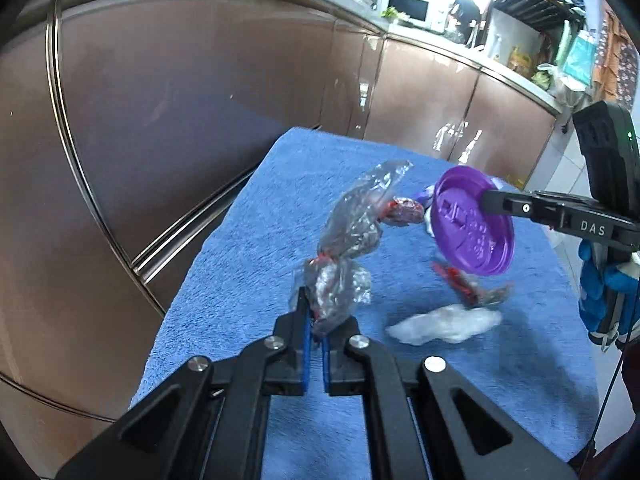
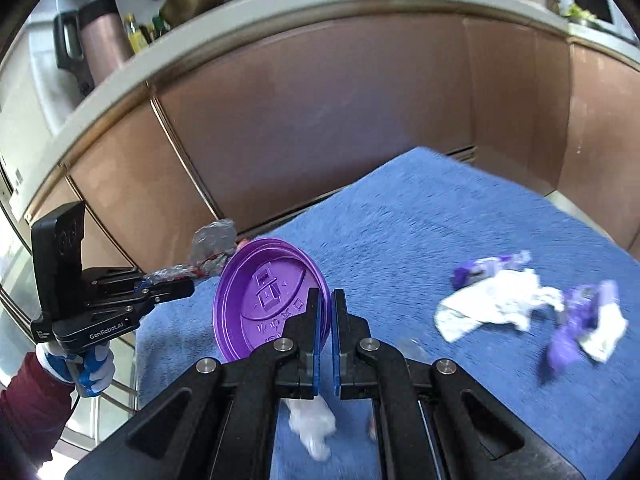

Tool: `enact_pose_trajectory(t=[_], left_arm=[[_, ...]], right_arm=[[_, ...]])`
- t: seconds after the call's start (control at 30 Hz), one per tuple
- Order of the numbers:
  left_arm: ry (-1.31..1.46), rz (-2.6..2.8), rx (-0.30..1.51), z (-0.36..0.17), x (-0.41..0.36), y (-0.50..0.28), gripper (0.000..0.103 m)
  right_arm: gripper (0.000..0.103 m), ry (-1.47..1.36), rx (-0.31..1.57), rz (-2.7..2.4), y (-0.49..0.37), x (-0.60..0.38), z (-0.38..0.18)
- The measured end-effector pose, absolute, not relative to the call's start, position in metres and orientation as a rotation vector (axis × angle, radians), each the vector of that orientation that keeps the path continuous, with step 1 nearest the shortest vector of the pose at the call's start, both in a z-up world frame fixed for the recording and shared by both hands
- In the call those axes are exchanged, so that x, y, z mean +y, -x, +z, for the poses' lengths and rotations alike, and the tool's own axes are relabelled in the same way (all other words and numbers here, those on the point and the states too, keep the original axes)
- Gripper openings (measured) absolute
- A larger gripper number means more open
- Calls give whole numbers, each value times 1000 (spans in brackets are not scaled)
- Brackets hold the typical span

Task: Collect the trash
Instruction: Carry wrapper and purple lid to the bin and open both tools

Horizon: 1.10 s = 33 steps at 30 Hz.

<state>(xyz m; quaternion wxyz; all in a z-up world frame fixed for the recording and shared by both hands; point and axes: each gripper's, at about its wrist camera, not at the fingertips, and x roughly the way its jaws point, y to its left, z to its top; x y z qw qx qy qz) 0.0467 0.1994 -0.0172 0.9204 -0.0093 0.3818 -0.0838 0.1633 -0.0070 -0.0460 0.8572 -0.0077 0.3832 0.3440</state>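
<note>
My left gripper (image 1: pixel 316 316) is shut on a crumpled clear plastic wrapper (image 1: pixel 352 232) with red ties and holds it above the blue towel (image 1: pixel 248 264). It also shows in the right wrist view (image 2: pixel 188 288), with the wrapper (image 2: pixel 208 256) sticking out. My right gripper (image 2: pixel 326 300) is shut on the rim of a purple plastic cup lid (image 2: pixel 260 300) and holds it upright above the towel (image 2: pixel 420 220). In the left wrist view the right gripper (image 1: pixel 486 200) grips the lid (image 1: pixel 472 224).
On the towel lie a white plastic scrap (image 1: pixel 444 324), a red wrapper (image 1: pixel 464 284), white tissue (image 2: pixel 500 304) and purple wrappers (image 2: pixel 576 320). Brown kitchen cabinets (image 2: pixel 320 128) stand behind the towel, with a cluttered counter above.
</note>
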Motion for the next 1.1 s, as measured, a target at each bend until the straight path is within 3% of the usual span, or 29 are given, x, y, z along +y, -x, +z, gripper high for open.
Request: enact_pose_trajectory(t=[0.27, 0.57, 0.83, 1.1], left_arm=[[-33, -275, 732, 19, 129, -28, 4], [-96, -513, 742, 29, -21, -49, 3], [-163, -703, 815, 8, -198, -91, 3], [-276, -831, 945, -50, -376, -139, 4]], right_arm=[[4, -82, 696, 597, -123, -106, -8], [4, -179, 631, 294, -68, -284, 6], [4, -242, 672, -123, -42, -451, -39], [4, -271, 771, -427, -58, -574, -129]])
